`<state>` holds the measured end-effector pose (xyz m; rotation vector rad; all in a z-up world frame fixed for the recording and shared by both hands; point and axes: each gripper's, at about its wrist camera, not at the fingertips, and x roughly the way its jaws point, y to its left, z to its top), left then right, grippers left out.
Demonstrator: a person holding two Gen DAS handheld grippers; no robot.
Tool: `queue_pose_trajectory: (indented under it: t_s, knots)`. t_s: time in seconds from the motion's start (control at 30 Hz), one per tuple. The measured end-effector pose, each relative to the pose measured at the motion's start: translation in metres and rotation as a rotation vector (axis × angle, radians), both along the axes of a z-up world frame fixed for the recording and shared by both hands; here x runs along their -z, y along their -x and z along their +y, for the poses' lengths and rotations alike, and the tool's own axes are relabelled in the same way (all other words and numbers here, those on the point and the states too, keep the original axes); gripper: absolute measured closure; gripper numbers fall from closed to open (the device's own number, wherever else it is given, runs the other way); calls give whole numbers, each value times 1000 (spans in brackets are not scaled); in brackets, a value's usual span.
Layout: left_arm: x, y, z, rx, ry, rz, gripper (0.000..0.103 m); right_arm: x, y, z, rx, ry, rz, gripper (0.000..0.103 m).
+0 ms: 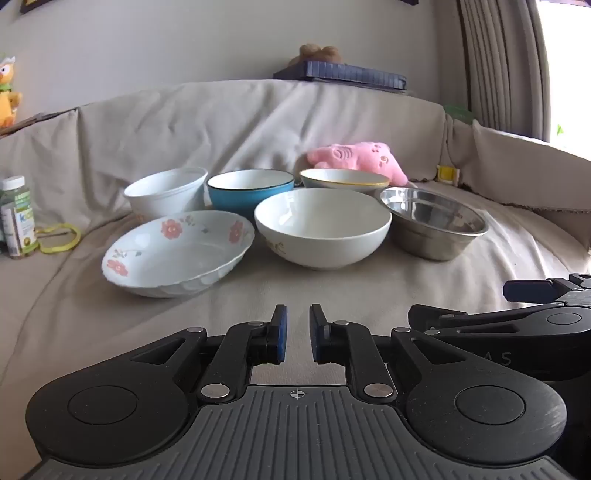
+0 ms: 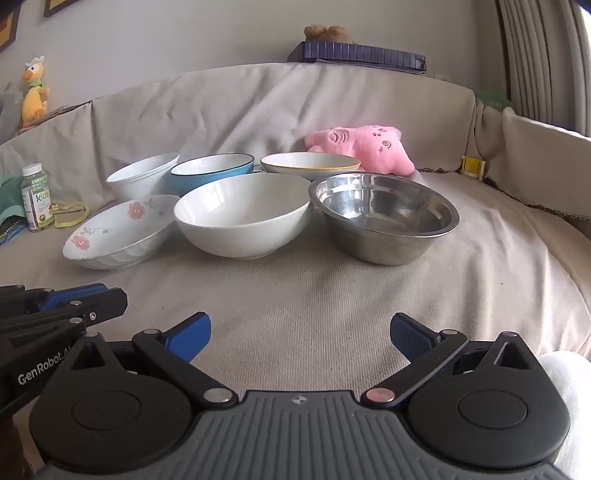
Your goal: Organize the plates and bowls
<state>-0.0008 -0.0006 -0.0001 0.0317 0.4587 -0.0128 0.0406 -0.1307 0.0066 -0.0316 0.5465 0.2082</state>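
- Round shiny stainless-steel bowl [image 2: 384, 218]: polished, reflective metal.
- Large plain white glazed bowl [image 2: 242, 216]: smooth, glossy ceramic.
- Beige woven sofa cover [image 2: 314, 295]: matt, ribbed cloth.
- Pink plush toy [image 2: 364, 147]: fuzzy fabric.

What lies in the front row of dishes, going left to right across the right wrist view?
Flowered dish → large white bowl → steel bowl. None of them is held; all three sit on the cloth-covered sofa.

Beige-draped sofa [image 2: 295, 110] against a pale wall [image 2: 221, 33]; daylight past curtains [image 1: 495, 55].
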Motion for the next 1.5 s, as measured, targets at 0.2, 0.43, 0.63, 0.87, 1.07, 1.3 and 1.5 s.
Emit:
queue_pose_trajectory:
  t_s: [0.2,0.43,0.63,0.87,1.07,1.3,1.5]
  knots:
    - [-2,1,3,-13,9,11,88,0,0,0,0,1,0,0]
    - [-3,-1,5,-12,14,10,88,-1,3,0,4,-2,0,0]
    - [-3,4,2,-5,4,1,88,-2,1,-1,11,-9,0,0]
    - [-5,7,0,5,7,-13,88,-6,3,-1,17,-15,-16,0]
    - [-3,7,0,8,8,-12,88,-6,2,-5,28,-32,-14,0]
    - [-2,6,-1,11,6,-14,88,-7,3,-6,31,-40,-19,0]
    - [-1,6,-1,11,7,-14,88,-7,4,-6,30,-38,-19,0]
